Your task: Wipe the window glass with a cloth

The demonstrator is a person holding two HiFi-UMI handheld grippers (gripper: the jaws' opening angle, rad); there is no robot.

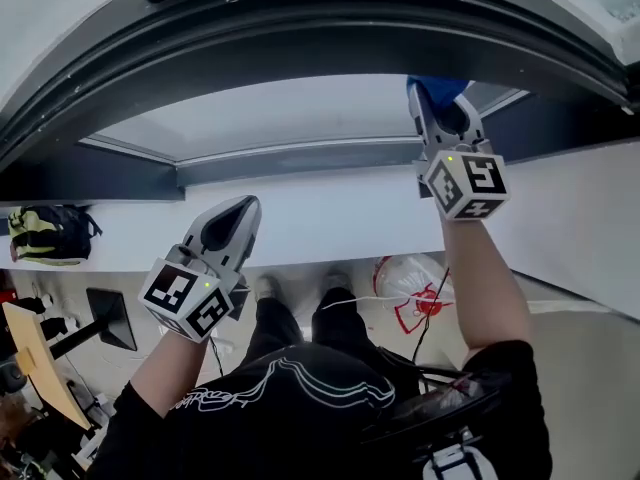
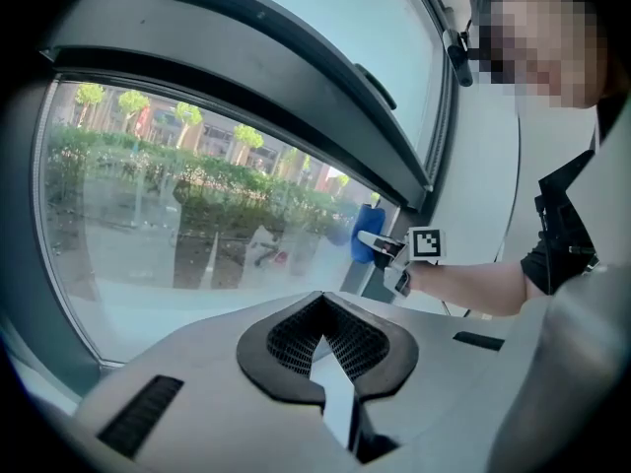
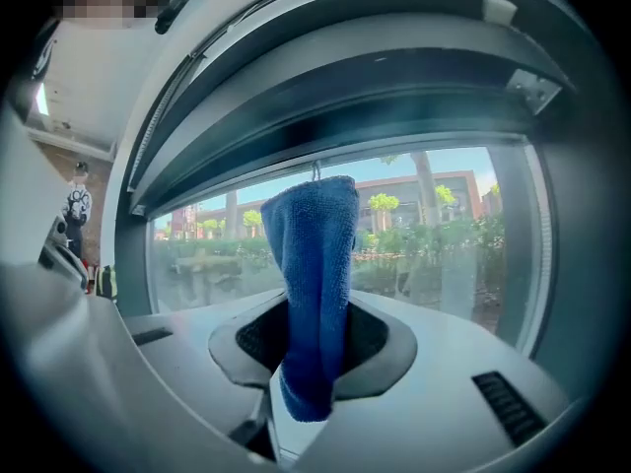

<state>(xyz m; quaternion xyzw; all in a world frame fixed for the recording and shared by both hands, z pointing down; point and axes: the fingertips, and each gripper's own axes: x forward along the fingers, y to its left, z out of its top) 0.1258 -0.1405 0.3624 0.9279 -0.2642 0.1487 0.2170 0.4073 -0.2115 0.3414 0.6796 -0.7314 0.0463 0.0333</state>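
The window glass [image 1: 290, 113] lies ahead of me in a dark frame [image 1: 300, 28]; trees and buildings show through it [image 3: 434, 235]. My right gripper [image 1: 432, 103] is raised to the pane's right end, shut on a blue cloth [image 1: 440, 90]. In the right gripper view the cloth [image 3: 315, 264] stands up out of the gripper [image 3: 315, 318] in front of the glass. My left gripper [image 1: 238, 218] hangs lower over the white sill [image 1: 330, 218], shut and empty [image 2: 320, 304]. The left gripper view also catches the right gripper [image 2: 385, 249] holding the cloth [image 2: 363, 244] at the pane [image 2: 177, 215].
A black and green backpack [image 1: 45, 233] lies on the floor at the left, near a black stand [image 1: 110, 318] and a wooden board [image 1: 35, 358]. A white plastic bag with red print [image 1: 410, 283] sits by my feet. A cable runs down from the right gripper.
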